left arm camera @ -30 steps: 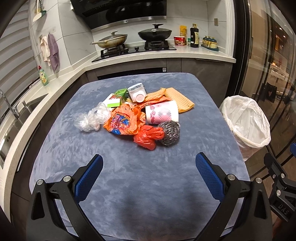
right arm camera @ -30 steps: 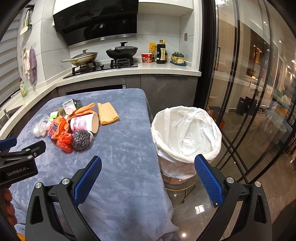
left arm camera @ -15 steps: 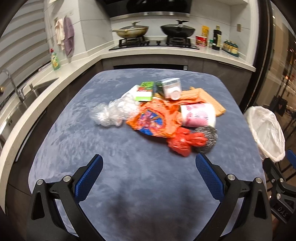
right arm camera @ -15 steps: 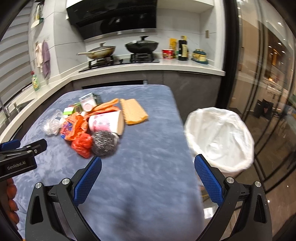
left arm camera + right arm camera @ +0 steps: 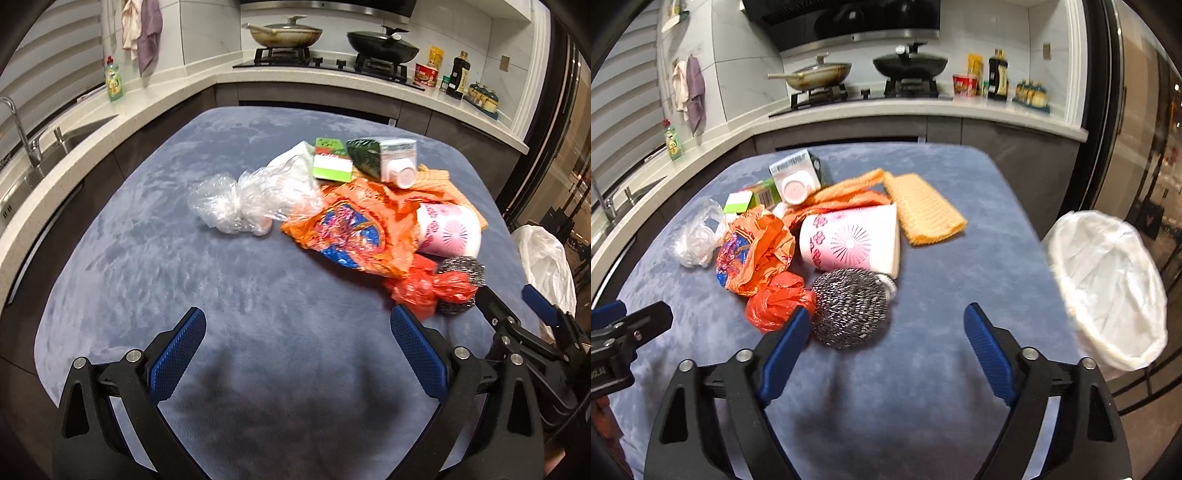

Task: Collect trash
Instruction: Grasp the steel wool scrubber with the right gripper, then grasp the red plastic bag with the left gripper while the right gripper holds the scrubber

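Observation:
A heap of trash lies on the blue-grey table (image 5: pixel 147 258): a clear plastic bag (image 5: pixel 251 203), an orange bag (image 5: pixel 354 229), a red bag (image 5: pixel 775 299), a steel scourer (image 5: pixel 849 306), a pink paper cup (image 5: pixel 849 240), an orange cloth (image 5: pixel 923 206), a green box (image 5: pixel 332 162) and a carton (image 5: pixel 395 162). My left gripper (image 5: pixel 295 317) hangs open over bare table, short of the clear bag. My right gripper (image 5: pixel 886 314) is closing, with the scourer just ahead between the fingertips. Its left finger (image 5: pixel 790 343) is at the scourer's edge and the right one stands apart.
A bin with a white liner (image 5: pixel 1108 284) stands on the floor off the table's right edge. Behind the table run a counter with a hob and two pans (image 5: pixel 908 66), bottles, and a sink (image 5: pixel 55 147) at the left. Glass doors are on the right.
Both grippers have come lower and closer to the heap. The right one swung left from the bin towards the scourer and its jaws have narrowed. The left one shifted towards the clear bag.

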`<action>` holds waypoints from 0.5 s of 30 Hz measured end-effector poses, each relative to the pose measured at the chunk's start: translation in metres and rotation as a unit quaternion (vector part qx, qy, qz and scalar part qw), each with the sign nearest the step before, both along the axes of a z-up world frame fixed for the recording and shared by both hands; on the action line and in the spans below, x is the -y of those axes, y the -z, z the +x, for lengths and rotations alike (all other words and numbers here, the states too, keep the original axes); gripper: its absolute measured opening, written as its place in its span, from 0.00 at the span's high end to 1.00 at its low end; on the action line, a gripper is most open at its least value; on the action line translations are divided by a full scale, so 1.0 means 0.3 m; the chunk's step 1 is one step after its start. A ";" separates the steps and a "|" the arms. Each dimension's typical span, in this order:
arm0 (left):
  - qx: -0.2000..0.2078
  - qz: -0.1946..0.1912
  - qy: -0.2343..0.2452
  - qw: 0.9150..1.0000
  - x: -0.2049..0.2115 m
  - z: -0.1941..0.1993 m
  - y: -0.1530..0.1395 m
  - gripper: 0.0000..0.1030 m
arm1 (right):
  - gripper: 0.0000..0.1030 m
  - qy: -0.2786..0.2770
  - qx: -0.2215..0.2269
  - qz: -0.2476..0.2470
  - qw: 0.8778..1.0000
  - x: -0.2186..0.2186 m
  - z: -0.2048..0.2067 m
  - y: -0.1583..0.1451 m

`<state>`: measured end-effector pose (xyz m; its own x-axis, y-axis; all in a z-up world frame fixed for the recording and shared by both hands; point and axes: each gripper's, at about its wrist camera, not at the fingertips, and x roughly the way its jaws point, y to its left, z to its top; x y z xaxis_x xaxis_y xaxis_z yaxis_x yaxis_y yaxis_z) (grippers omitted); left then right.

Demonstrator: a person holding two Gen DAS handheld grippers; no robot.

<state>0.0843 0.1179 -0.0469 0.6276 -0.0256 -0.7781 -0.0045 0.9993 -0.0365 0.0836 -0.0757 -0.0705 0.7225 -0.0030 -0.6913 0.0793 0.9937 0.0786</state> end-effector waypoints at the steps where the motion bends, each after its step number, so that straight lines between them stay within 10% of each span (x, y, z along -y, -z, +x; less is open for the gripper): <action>1: -0.001 -0.001 0.000 1.000 -0.004 0.009 0.006 0.07 | 0.27 -0.001 -0.004 0.006 1.000 -0.001 0.009 0.008; 8: -0.002 -0.009 0.010 1.000 -0.008 0.053 0.028 0.07 | 0.32 -0.014 -0.018 0.029 0.999 -0.037 0.084 0.056; 15: -0.010 -0.024 0.032 0.999 0.037 0.081 0.046 0.07 | 0.64 -0.048 -0.022 0.062 0.997 -0.058 0.096 0.057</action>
